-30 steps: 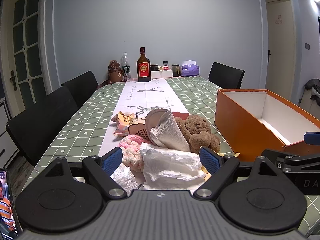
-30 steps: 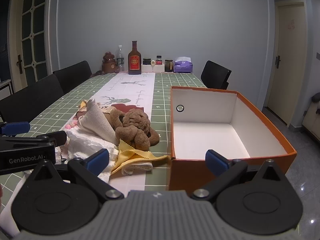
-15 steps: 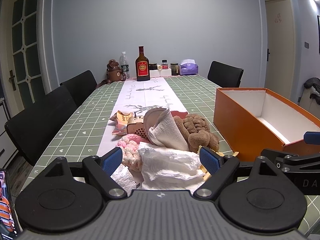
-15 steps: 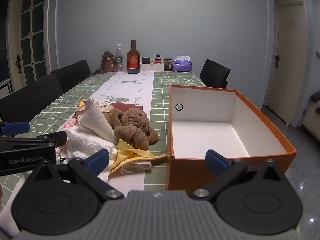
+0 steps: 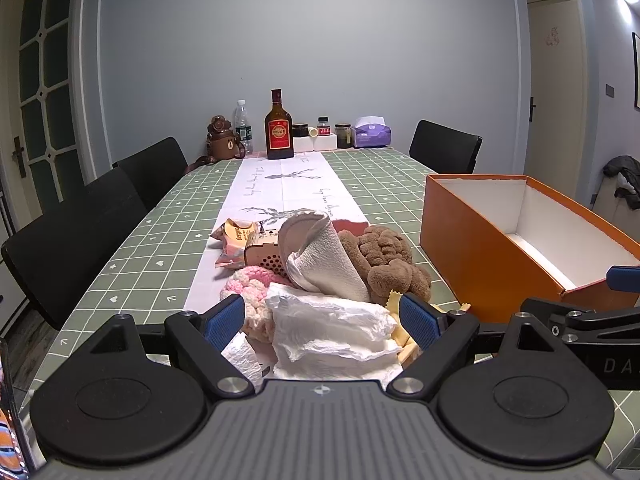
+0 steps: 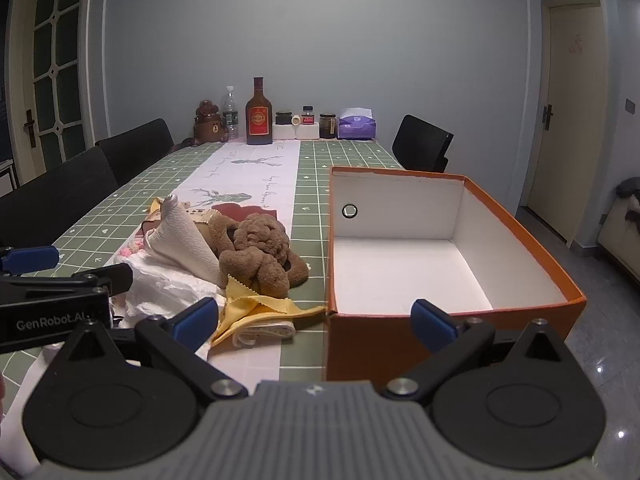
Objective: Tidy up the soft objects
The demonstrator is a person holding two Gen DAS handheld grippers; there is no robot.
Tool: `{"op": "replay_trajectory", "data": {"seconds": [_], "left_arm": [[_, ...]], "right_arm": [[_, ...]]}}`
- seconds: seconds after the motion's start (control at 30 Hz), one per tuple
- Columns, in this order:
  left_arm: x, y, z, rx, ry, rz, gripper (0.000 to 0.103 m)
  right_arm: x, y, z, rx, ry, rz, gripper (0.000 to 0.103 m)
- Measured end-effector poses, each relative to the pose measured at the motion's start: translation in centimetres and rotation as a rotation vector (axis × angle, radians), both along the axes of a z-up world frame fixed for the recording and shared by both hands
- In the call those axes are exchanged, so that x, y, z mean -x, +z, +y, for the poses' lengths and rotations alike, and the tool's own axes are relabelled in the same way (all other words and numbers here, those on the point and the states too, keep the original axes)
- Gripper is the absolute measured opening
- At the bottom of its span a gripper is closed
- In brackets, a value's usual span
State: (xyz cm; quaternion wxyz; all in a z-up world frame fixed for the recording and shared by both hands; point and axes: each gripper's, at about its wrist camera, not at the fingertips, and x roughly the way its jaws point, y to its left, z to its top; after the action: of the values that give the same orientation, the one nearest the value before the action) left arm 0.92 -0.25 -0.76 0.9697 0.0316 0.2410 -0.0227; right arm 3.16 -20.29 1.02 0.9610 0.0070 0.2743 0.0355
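A pile of soft things lies on the white runner: a brown plush toy (image 5: 384, 256) (image 6: 260, 252), a rolled white towel (image 5: 320, 256) (image 6: 182, 236), a crumpled white tissue (image 5: 332, 332) (image 6: 164, 284), a pink knitted piece (image 5: 250, 284) and a yellow cloth (image 6: 256, 308). An empty orange box (image 5: 472, 240) (image 6: 440, 248) stands to the right of the pile. My left gripper (image 5: 322, 320) hovers open just before the tissue. My right gripper (image 6: 316, 320) is open near the box's front left corner, holding nothing.
A snack packet (image 5: 232, 236) and a small wooden box (image 5: 262, 254) lie behind the pile. A dark bottle (image 5: 279, 128), water bottle, jars and purple tissue pack (image 5: 372, 134) line the table's far end. Black chairs (image 5: 80, 232) stand along the left side and one at far right.
Both views have dropped slightly lower and drifted a touch; the pile and the box have not moved. Both grippers stay open.
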Motion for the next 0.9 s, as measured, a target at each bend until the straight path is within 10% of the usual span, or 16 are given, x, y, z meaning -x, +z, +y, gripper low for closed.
{"op": "replay_trajectory", "data": {"seconds": [0.9], "left_arm": [[-0.2, -0.16, 0.02, 0.01, 0.004, 0.017, 0.102]], "right_arm": [[-0.56, -0.29, 0.28, 0.002, 0.009, 0.022, 0.1]]}}
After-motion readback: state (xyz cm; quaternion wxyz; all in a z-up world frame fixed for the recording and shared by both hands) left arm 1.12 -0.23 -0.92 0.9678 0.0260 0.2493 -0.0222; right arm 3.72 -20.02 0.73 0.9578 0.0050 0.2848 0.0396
